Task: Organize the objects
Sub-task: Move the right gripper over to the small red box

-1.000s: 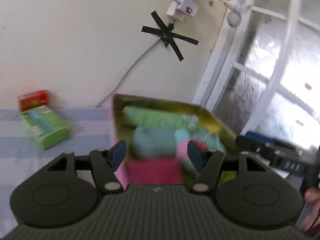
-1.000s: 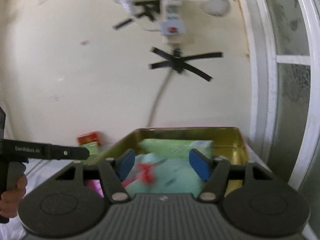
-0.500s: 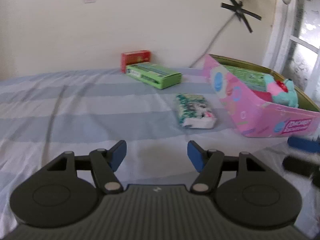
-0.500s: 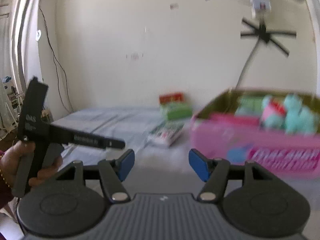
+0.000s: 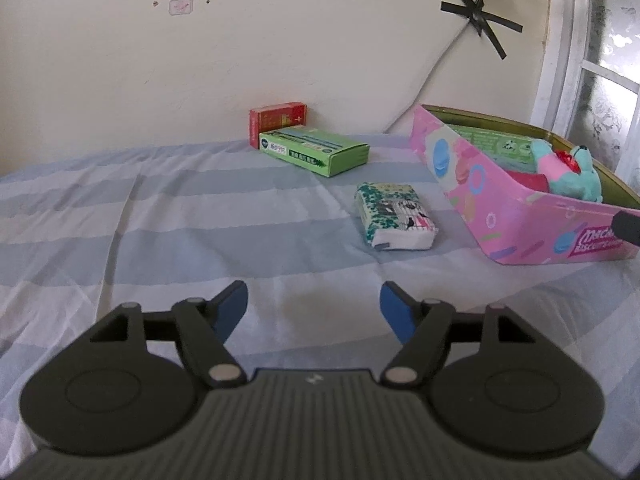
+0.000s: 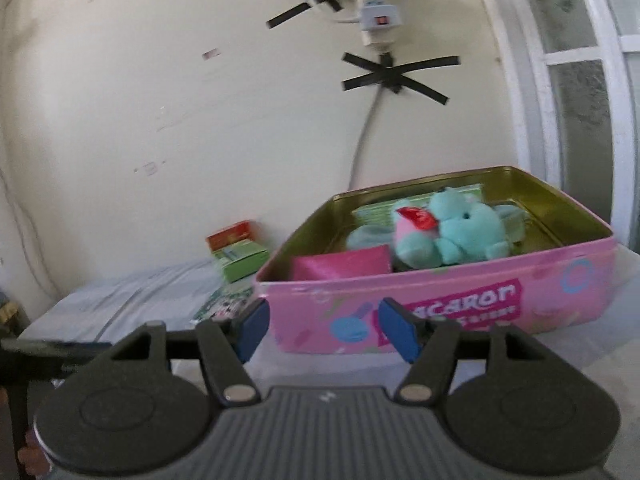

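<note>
Swung my left gripper (image 5: 312, 306) back off the pink biscuit tin (image 5: 516, 216); both it and my right gripper (image 6: 320, 330) are spread, empty. Teal plush toy (image 6: 460, 232) is in; patterned tissue pack (image 5: 394, 216), green carton (image 5: 316, 150), red box (image 5: 278, 120) remain on the bedsheet.

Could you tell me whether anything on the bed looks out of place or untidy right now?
Three items lie loose outside the pink tin: a tissue pack beside it, and a green box and red box by the wall. The plush toy lies on its side inside. Nothing looks spilled or damaged.
</note>
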`<state>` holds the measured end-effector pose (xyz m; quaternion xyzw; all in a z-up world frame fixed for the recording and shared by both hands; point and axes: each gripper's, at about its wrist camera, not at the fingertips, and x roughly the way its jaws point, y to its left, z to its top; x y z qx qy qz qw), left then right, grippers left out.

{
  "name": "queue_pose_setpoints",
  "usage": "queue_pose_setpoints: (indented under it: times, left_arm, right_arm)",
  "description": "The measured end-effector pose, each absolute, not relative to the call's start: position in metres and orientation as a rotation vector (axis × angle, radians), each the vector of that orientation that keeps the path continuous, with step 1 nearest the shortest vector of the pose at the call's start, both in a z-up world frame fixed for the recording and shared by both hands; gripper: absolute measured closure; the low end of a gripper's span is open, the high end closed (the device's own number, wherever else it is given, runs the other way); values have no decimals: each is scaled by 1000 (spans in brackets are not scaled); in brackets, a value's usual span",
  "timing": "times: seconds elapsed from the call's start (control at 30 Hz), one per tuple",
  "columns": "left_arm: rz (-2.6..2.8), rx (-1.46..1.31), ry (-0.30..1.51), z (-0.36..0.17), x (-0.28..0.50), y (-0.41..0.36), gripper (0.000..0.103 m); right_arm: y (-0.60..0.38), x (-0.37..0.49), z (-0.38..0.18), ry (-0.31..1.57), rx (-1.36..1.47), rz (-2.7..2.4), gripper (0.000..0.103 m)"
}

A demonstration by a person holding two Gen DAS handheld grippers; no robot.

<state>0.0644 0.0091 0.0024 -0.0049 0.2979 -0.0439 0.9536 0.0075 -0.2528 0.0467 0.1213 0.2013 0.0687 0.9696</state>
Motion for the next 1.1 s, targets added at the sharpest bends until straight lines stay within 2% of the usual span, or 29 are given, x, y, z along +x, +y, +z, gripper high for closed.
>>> queue_pose_setpoints:
  times: [0.3, 0.5, 0.63, 0.8, 0.9, 1.03, 1.1]
  left_arm:
    - [-60, 41, 626, 5, 72, 29, 28]
    - [14, 129, 600, 18, 86, 68, 28]
    - [107, 94, 592, 20, 97, 105, 28]
    - [134, -68, 606, 0, 111, 131, 28]
    - [98, -55, 606, -3, 113, 127, 28]
    - [86, -39, 577, -2, 105, 126, 28]
    - [74, -65, 588, -2, 105, 129, 28]
  right_arm:
    - [-228, 29, 67, 416, 193, 202, 40]
    - [-196, 53, 95, 401, 158, 304, 39]
    - [-168, 79, 109, 413, 144, 385, 36]
    - [-129, 142, 98, 536, 156, 424, 36]
    - [-111, 194, 87, 646, 266, 421, 36]
    - [-72, 265, 82, 687, 246, 383, 36]
    - [-50, 297, 75, 729, 237, 361, 29]
